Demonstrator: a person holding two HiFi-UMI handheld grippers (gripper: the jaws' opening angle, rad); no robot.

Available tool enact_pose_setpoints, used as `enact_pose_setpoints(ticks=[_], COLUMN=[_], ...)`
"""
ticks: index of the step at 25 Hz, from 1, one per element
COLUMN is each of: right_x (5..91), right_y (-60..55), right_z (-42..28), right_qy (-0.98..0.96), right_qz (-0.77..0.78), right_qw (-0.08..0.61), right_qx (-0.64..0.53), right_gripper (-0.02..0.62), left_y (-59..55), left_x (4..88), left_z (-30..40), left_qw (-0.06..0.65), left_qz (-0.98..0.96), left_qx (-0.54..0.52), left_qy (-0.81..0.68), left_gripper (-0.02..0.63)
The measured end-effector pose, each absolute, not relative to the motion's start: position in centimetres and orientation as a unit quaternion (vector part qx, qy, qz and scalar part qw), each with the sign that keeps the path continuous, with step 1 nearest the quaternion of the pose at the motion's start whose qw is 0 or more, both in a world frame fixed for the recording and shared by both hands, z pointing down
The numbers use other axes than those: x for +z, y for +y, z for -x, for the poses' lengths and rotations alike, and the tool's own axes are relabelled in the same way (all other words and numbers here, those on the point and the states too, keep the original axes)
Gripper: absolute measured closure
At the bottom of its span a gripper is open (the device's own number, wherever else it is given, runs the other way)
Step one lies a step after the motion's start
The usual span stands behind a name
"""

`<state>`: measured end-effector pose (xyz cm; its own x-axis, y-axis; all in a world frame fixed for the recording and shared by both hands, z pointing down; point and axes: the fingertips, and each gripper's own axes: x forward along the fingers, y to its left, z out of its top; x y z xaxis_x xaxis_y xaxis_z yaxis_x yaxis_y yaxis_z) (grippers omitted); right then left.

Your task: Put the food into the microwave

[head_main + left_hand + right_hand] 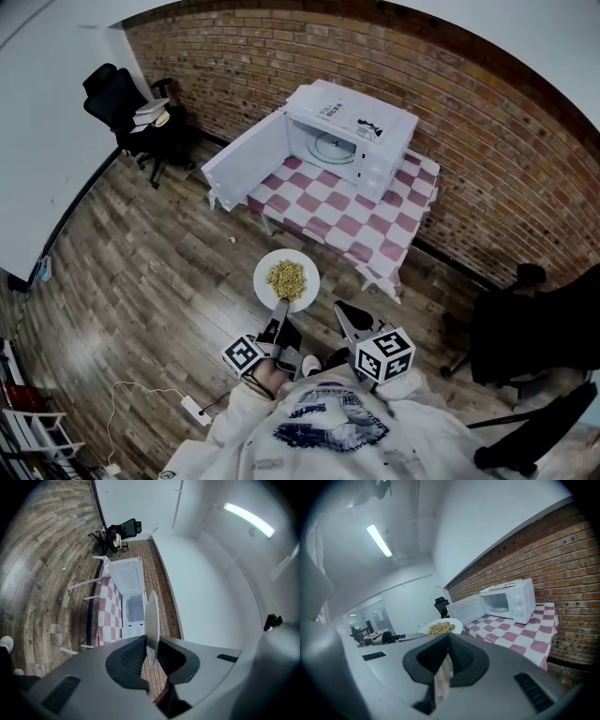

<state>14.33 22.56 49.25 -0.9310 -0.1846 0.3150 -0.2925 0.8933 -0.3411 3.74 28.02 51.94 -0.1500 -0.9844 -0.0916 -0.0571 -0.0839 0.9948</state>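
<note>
Left gripper view shows the left tool (151,641) clamped on the rim of a white plate (152,616), which is seen edge-on, so its load is hidden. Head view shows what that view cannot: a heap of yellowish food (286,277) on the plate, held level over the wooden floor (141,281) on the near side of the bench (347,220). Right gripper view shows the right tool (447,637) with its jaws closed together and nothing between them. It is just right of the plate and apart from it. Farther off, the white microwave (352,141) stands on the bench's checked cloth against the brick wall (469,122). Its door (246,159) is swung open to the left, and the turntable (333,147) shows inside.
</note>
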Motion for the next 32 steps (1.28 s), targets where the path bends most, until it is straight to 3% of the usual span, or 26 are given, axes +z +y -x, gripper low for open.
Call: enact_pose_setpoints(ticks=[32], right_x=[50.9], right_y=[6.3], right_z=[-1.4], right_qy=[-0.954], right_qz=[-0.138], right_qw=[0.150], right_qx=[0.218], right_gripper=[0.581], left_y=[11.6], left_x=[53.5], left_z=[8.2], left_qw=[0.455], left_qz=[-0.501], left_qx=[-0.521], left_qy=[-0.520], left_gripper=[0.545])
